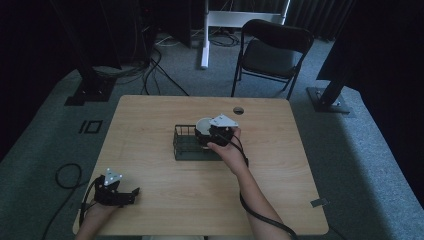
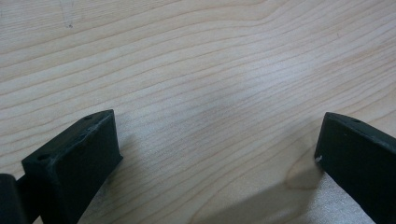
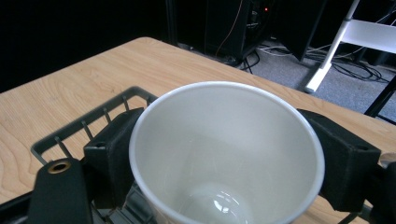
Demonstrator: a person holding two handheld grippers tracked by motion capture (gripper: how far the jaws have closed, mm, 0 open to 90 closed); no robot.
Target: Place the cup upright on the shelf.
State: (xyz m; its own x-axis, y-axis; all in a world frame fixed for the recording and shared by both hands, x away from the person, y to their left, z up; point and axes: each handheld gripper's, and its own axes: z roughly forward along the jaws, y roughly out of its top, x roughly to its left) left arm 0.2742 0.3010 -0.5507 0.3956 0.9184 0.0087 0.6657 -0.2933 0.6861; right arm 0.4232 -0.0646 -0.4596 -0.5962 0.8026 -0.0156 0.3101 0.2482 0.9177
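Nearest to me, at the near left corner of the table (image 1: pixel 165 195), my left gripper (image 1: pixel 131 194) rests low on the wood, the hand behind it at the table edge. Its jaws stand wide apart with nothing between them. The left gripper view confirms it: two black jaws at either side, bare wood grain in the gap. Cable (image 1: pixel 67 176) loops off the left edge onto the carpet.

Farther in, mid-table, my right forearm runs up from the near edge to the right gripper (image 1: pixel 204 136), grey three-cornered plate on top. I read its jaws as clamped on the white cup (image 1: pixel 203 124). In the right gripper view the cup (image 3: pixel 227 154) sits upright, mouth open toward the camera, inside looks empty, a black jaw pressed against each side of its wall.

The cup is at the right end of the dark wire basket (image 1: pixel 186 145), over or inside its far right part. I cannot tell from the high view whether the cup's base touches the basket floor. In the right gripper view the basket's rim (image 3: pixel 84 125) and wire bars show just left of the cup.

Beyond the basket, a small round hole (image 1: pixel 238 110) in the tabletop near the far edge. Past the table, a black folding chair (image 1: pixel 272 50) on grey carpet, and a white stand leg (image 1: pixel 205 35) further left.
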